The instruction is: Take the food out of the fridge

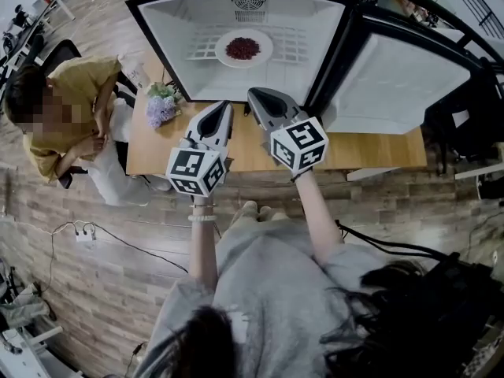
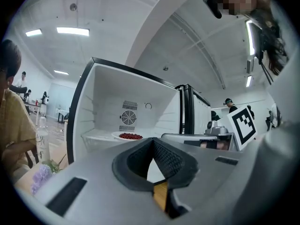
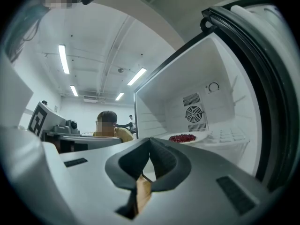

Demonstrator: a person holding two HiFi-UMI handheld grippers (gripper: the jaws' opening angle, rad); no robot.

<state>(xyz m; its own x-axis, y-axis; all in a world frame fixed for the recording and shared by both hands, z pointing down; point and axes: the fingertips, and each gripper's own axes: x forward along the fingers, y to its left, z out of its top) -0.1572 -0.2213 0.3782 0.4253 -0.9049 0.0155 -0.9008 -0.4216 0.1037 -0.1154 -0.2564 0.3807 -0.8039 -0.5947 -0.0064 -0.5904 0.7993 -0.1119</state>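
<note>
Food plate (image 1: 221, 50) whole only overhead

Head view looks down; both gripper views face the fridge (image 1: 179, 24).

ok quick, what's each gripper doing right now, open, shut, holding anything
Left grey two-jaw gripper: shut, nothing between its jaws.
Right grey two-jaw gripper: shut, nothing between its jaws.
</note>
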